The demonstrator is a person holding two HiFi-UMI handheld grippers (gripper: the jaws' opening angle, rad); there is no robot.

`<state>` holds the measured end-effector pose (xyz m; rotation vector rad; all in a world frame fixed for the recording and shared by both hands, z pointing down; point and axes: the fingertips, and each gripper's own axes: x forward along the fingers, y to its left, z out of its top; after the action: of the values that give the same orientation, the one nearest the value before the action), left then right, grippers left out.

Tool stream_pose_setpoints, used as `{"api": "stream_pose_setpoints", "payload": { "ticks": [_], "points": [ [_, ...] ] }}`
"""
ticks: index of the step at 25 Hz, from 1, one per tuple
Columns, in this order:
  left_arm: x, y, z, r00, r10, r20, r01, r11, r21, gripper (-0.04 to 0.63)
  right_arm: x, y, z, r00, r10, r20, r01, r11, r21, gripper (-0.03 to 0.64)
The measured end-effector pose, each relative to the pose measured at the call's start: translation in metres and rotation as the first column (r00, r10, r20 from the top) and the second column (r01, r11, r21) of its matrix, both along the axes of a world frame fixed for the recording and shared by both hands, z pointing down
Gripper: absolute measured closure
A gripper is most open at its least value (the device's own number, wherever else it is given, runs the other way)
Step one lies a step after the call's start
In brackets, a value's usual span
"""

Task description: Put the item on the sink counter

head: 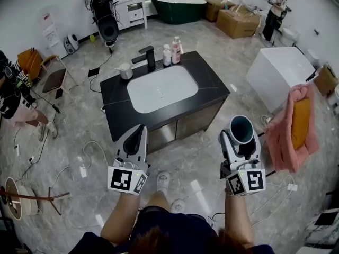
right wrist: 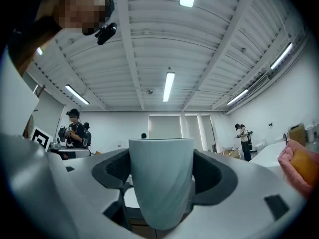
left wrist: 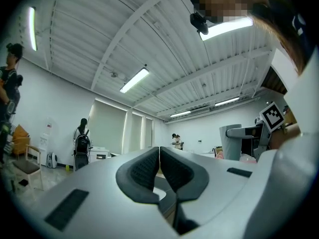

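Your right tool [head: 241, 141] is clamped on the upright cup [right wrist: 162, 178], short of the black worktop [head: 210, 82]: carry it level to the bare right edge, seat it, then release; left tool [left wrist: 159, 164] is pressed together, empty.

A large hall set up like a bathroom showroom: a freestanding sink vanity [head: 211, 82], a dark green bathtub [head: 177, 8], a white tub [head: 279, 70], cardboard boxes [head: 239, 23] and strip ceiling lights [right wrist: 169, 85].

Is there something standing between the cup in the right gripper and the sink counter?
Nothing visible. Only floor lies between the cup in the right gripper and the sink counter; the faucet and bottles stand along its far edge.
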<state>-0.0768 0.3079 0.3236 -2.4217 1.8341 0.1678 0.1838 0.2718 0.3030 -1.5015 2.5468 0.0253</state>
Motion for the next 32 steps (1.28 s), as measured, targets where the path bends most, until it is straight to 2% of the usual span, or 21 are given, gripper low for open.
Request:
{"api": "stream_pose_setpoints", "payload": {
  "ticks": [11,17,25,32],
  "points": [
    [-0.057,-0.157,-0.022,0.997,0.080,-0.020,-0.079,0.996,0.036,0.572,-0.057,-0.130,-0.023,0.996,0.079,-0.029,-0.077,0.996,0.042,0.232],
    [-0.081,-0.219,-0.023,0.993,0.115,-0.021,-0.114,0.993,0.040,0.572,-0.081,-0.183,-0.024,0.994,0.110,0.005,-0.110,0.993,0.042,0.232],
    [-0.099,-0.270,-0.008,0.994,0.100,-0.041,-0.100,0.995,0.018,0.572,-0.097,-0.243,-0.016,0.995,0.097,0.016,-0.097,0.995,0.025,0.232],
    [-0.089,-0.334,-0.005,0.998,0.055,-0.035,-0.054,0.998,0.010,0.572,-0.093,-0.322,-0.010,0.999,0.034,0.025,-0.034,0.999,0.019,0.232]
  ]
}}
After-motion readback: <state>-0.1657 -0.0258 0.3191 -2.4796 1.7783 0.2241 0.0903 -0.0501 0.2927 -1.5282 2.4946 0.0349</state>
